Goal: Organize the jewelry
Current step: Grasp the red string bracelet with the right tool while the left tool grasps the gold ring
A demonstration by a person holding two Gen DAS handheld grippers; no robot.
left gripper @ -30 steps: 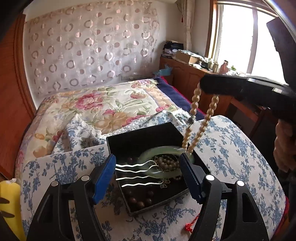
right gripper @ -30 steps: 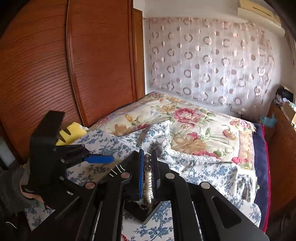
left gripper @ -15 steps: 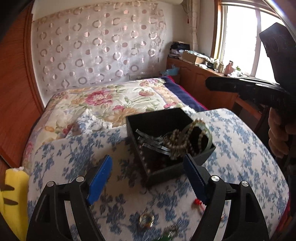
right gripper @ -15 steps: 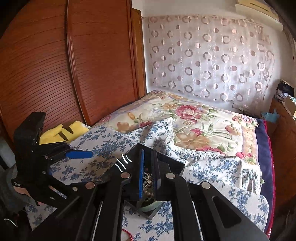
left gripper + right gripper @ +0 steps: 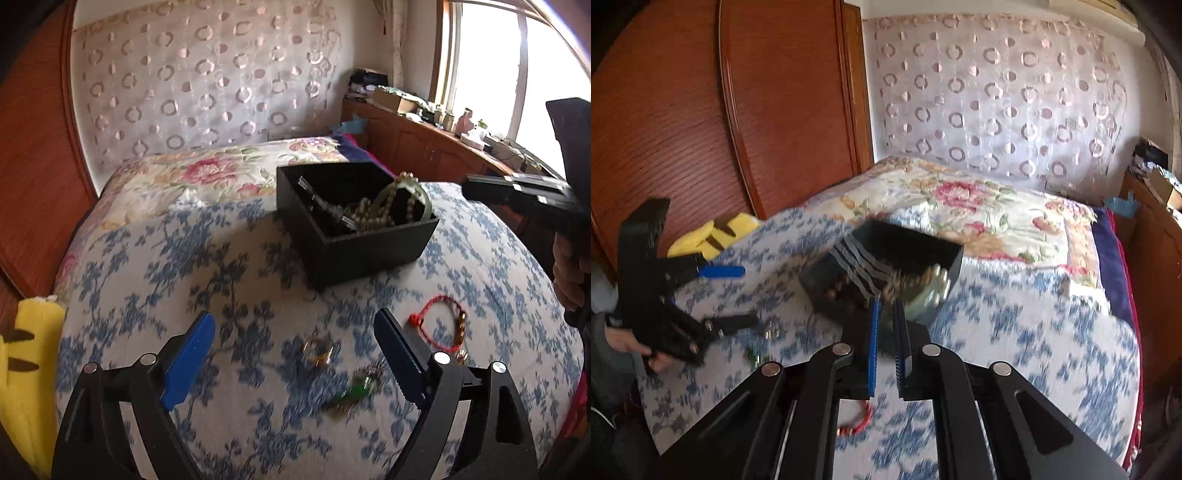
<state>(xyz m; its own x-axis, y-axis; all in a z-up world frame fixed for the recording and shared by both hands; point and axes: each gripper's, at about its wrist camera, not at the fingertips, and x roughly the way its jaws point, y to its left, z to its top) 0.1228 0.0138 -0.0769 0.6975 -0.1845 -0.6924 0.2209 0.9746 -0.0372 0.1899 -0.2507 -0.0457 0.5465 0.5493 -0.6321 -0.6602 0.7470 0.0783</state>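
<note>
A black jewelry box sits on the blue-flowered cloth, holding a beige bead necklace, a pale green bangle and silver hairpins. It also shows in the right wrist view. A red string bracelet, a gold ring and a green pendant lie on the cloth in front of it. My left gripper is open and empty, low over the ring. My right gripper is nearly shut with nothing between its pads, just in front of the box.
A yellow plush toy lies at the cloth's left edge. A flowered bedspread lies behind the box. A wooden wardrobe stands at the left, a wooden cabinet under the window at the right.
The bead necklace has dropped from my right gripper into the box. Both grippers have pulled back from the box. My left gripper has moved back and down over the loose pieces.
</note>
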